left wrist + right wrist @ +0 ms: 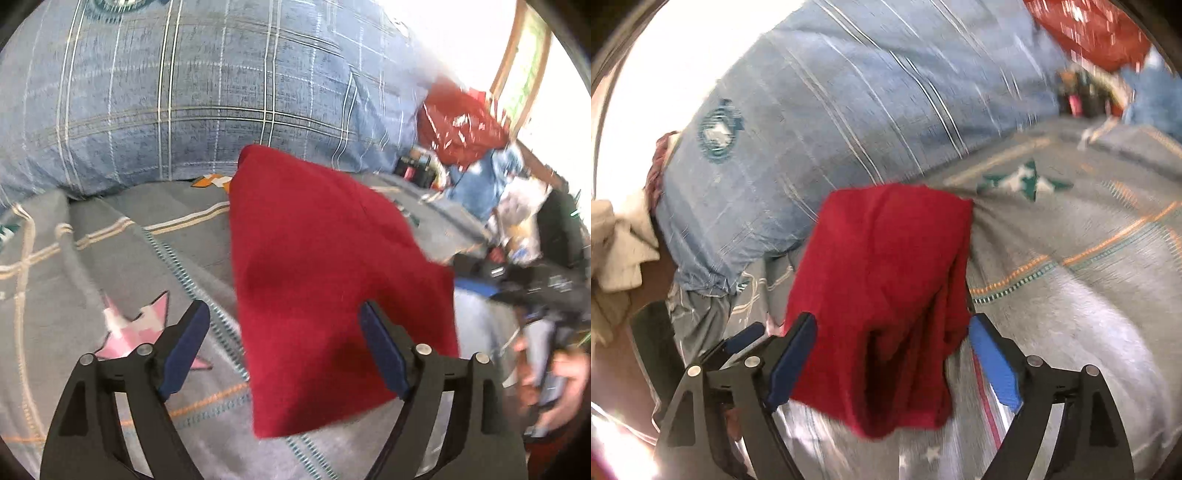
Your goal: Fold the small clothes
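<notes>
A small red cloth lies folded on the grey bedspread, its near end reaching between my left gripper's fingers. My left gripper stands open above that end, and its right blue pad overlaps the cloth without pinching it. In the right wrist view the same red cloth sits rumpled between the wide-open jaws of my right gripper; the pads flank it and do not press on it. A hand holding the other gripper shows blurred at the right edge of the left wrist view.
A blue checked pillow rises just behind the cloth. A shiny red bag and blue clothing are piled at the far right with other clutter. Cream fabric lies at the left. Pink and green stars mark the bedspread.
</notes>
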Available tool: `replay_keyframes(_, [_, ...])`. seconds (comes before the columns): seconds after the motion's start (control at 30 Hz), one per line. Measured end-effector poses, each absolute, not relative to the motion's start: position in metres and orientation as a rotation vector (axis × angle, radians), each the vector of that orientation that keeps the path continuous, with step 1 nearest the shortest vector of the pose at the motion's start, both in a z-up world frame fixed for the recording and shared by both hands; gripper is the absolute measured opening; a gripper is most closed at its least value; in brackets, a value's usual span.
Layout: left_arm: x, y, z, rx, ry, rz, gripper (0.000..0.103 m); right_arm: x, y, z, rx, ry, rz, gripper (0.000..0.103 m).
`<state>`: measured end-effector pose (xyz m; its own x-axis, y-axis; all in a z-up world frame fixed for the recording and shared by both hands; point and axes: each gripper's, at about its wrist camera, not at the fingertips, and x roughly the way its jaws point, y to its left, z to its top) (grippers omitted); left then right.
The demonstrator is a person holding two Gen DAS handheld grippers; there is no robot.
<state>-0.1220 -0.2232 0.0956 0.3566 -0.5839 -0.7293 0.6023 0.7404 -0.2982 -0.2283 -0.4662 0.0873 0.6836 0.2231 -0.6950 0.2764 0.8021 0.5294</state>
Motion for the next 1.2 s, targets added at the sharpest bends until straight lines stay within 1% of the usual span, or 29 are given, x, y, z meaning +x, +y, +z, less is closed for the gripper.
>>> replay_keyframes(0.1, [-0.103, -0.228, 0.084, -0.024, 0.998, -0.782, 0.084, -0.204, -0.48, 0.069, 0.706, 0.867, -0.025, 0.086])
replay_keyframes(0.2, [-0.095, -0.234, 0.072, -0.012, 1.028, -0.77, 0.084, -0.192, -0.484, 0.057, 0.719, 0.885, -0.014, 0.086])
replay_keyframes(0.3, [-0.091, -0.238, 0.063, -0.023, 1.044, -0.808, 0.084, -0.187, -0.48, 0.055, 0.715, 0.862, 0.028, 0.087])
replay_keyframes(0.43, [-0.091, -0.245, 0.056, -0.043, 1.059, -0.845, 0.084, -0.173, -0.476, 0.048, 0.672, 0.9, 0.026, 0.086])
replay_keyframes(0.5, [-0.093, -0.249, 0.052, -0.055, 1.066, -0.874, 0.084, -0.17, -0.468, 0.046, 0.626, 0.902, 0.047, 0.081])
replay_keyframes(0.53, [-0.094, -0.251, 0.05, -0.056, 1.069, -0.892, 0.084, -0.169, -0.462, 0.048, 0.578, 0.899, 0.042, 0.071])
replay_keyframes(0.57, [-0.095, -0.254, 0.05, -0.05, 1.064, -0.899, 0.082, -0.169, -0.458, 0.05, 0.545, 0.896, 0.037, 0.063])
replay_keyframes(0.6, [-0.099, -0.256, 0.05, -0.036, 1.046, -0.895, 0.08, -0.169, -0.452, 0.053, 0.499, 0.889, 0.03, 0.059])
replay_keyframes(0.63, [-0.102, -0.257, 0.053, -0.029, 1.032, -0.898, 0.074, -0.17, -0.447, 0.058, 0.458, 0.877, 0.019, 0.048])
replay_keyframes(0.67, [-0.104, -0.255, 0.057, -0.031, 1.023, -0.898, 0.062, -0.172, -0.442, 0.064, 0.418, 0.86, 0.006, 0.043])
replay_keyframes(0.7, [-0.104, -0.252, 0.062, -0.036, 1.015, -0.895, 0.055, -0.173, -0.439, 0.068, 0.406, 0.849, 0.006, 0.042])
replay_keyframes(0.73, [-0.105, -0.248, 0.068, -0.044, 1.01, -0.896, 0.045, -0.175, -0.437, 0.073, 0.405, 0.832, 0.009, 0.039])
replay_keyframes(0.8, [-0.109, -0.24, 0.082, -0.066, 1.0, -0.919, 0.043, -0.182, -0.43, 0.087, 0.387, 0.802, 0.022, 0.037])
replay_keyframes(0.9, [-0.124, -0.223, 0.107, -0.063, 0.954, -0.912, 0.042, -0.191, -0.415, 0.107, 0.376, 0.764, 0.062, 0.037])
replay_keyframes(1.03, [-0.153, -0.182, 0.136, -0.054, 0.897, -0.866, 0.042, -0.206, -0.393, 0.129, 0.399, 0.726, 0.152, 0.037])
replay_keyframes(1.13, [-0.173, -0.153, 0.14, -0.033, 0.881, -0.783, 0.043, -0.212, -0.375, 0.132, 0.439, 0.734, 0.234, 0.037])
replay_keyframes(1.2, [-0.183, -0.141, 0.129, -0.011, 0.884, -0.719, 0.043, -0.208, -0.362, 0.12, 0.454, 0.77, 0.28, 0.038])
